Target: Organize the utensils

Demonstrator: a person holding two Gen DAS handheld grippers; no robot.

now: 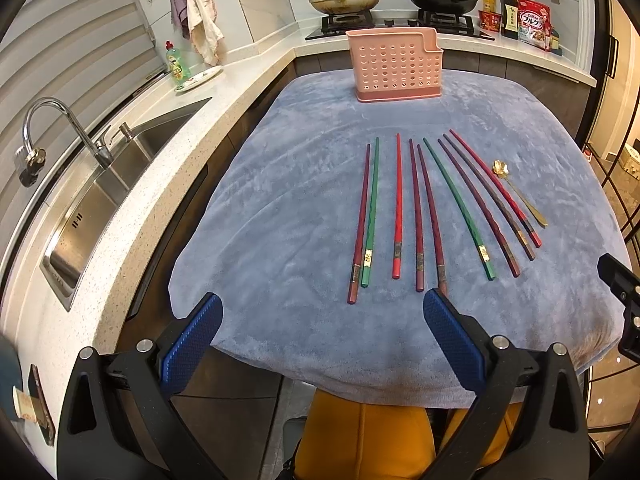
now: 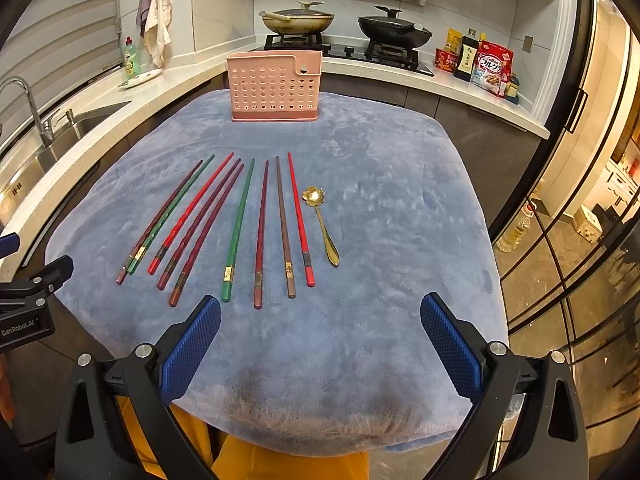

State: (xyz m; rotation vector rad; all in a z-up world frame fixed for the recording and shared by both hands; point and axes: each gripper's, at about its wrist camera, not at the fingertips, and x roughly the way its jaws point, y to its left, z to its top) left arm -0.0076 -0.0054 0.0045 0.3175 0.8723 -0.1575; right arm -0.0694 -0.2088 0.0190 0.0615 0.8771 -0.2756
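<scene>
Across the counter point(image 2: 400, 92) in front of me lies a blue plush cloth point(image 2: 380, 208). At its far edge stands a pink perforated utensil holder point(image 2: 274, 86), upright. Nearer me, nine chopsticks point(image 2: 236, 232) in red, green and dark maroon lie roughly side by side, tips pointing away. Just right of them lies a small gold spoon point(image 2: 322, 226). My left hand-held gripper point(image 1: 322, 312) and right hand-held gripper point(image 2: 320, 314) both hover over the cloth's near edge, jaws spread wide, holding nothing.
</scene>
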